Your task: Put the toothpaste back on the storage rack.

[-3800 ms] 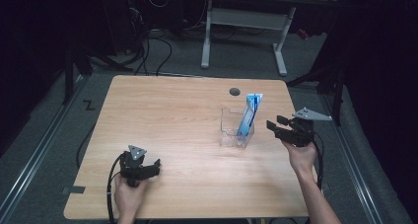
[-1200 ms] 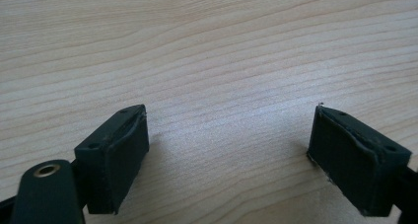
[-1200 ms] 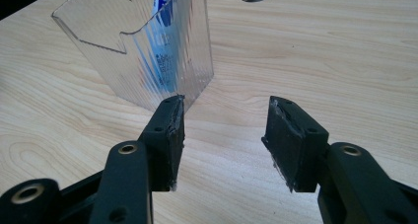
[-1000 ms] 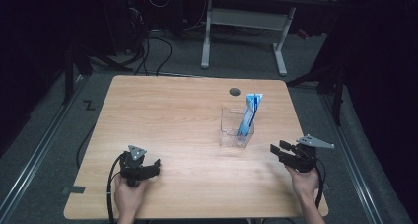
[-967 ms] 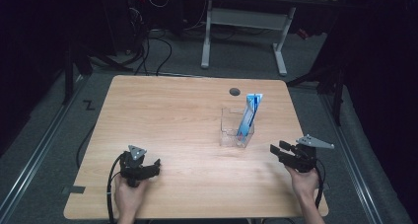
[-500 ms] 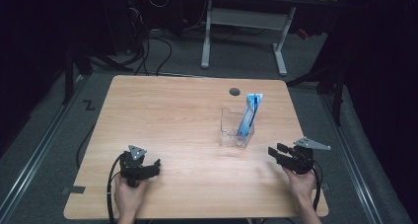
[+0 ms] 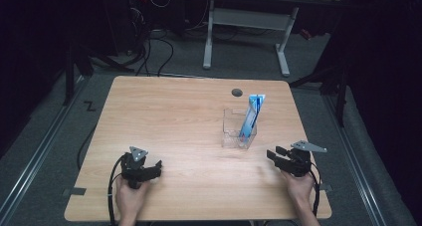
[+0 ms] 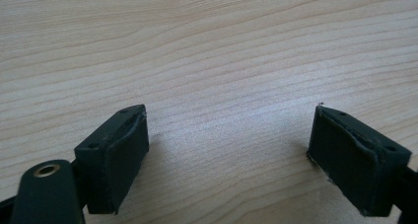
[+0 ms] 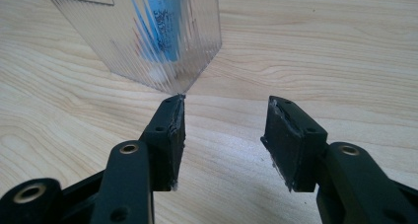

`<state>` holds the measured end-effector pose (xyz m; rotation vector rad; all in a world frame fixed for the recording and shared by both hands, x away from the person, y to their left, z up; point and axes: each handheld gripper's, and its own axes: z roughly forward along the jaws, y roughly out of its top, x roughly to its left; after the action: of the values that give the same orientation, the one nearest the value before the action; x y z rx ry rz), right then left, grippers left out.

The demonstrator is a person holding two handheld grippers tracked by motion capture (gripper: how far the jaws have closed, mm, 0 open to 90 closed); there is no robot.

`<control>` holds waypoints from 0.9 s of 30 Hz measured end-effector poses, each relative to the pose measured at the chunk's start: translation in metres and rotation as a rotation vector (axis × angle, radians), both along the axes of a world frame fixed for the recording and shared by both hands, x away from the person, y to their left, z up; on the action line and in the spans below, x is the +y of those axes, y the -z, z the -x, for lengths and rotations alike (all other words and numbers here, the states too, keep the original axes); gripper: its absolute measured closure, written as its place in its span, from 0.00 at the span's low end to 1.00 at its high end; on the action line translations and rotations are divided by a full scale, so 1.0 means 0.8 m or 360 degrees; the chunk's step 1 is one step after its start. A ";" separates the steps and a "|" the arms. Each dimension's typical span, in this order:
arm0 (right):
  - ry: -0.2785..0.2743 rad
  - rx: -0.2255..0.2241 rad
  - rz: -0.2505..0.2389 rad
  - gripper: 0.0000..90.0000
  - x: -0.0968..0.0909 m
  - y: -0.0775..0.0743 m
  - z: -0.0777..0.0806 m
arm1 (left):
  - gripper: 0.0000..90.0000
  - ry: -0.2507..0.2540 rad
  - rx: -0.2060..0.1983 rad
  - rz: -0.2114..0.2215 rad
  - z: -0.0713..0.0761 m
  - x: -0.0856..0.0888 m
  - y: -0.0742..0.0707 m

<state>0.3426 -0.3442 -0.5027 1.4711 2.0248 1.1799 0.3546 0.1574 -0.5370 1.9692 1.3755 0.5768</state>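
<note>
Partly, ribbed clear holder (image 9: 143,31) blurs blue tube (image 9: 160,21).

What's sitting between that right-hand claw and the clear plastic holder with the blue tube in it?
Nothing: in the high view only bare wooden table separates the right gripper from the clear holder; the right gripper view shows its open jaws empty.

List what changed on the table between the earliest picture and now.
The right gripper pulled back from beside the clear plastic holder toward the person's edge of the wooden table and sits lower there, fingers open and empty. Nothing was grasped or released. The left gripper, the holder, its blue-and-white tube and the small dark round spot stayed put.
</note>
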 end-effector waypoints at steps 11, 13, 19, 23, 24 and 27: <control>0.0007 0.0032 0.0053 0.53 0.008 0.015 -0.006 | 0.17 0.0001 0.0000 0.0000 0.000 0.000 0.000; 0.0002 0.0035 0.0067 0.53 0.009 0.018 -0.007 | 0.17 0.0001 0.0000 -0.0001 0.000 0.000 0.000; 0.0022 0.0044 0.0124 0.53 0.012 0.024 -0.008 | 0.17 0.0001 0.0000 -0.0001 0.000 0.000 0.000; 0.0023 0.0050 0.0163 0.53 0.014 0.028 -0.009 | 0.17 0.0001 0.0001 -0.0001 0.000 0.000 0.000; 0.0023 0.0050 0.0168 0.53 0.015 0.029 -0.009 | 0.17 0.0001 0.0000 -0.0001 0.000 0.000 0.000; 0.0025 0.0048 0.0190 0.53 0.016 0.030 -0.010 | 0.17 0.0001 0.0001 -0.0001 0.000 0.000 0.000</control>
<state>0.3504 -0.3313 -0.5267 1.4519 2.0618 1.0179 0.3546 0.1574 -0.5369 1.9704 1.3748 0.5766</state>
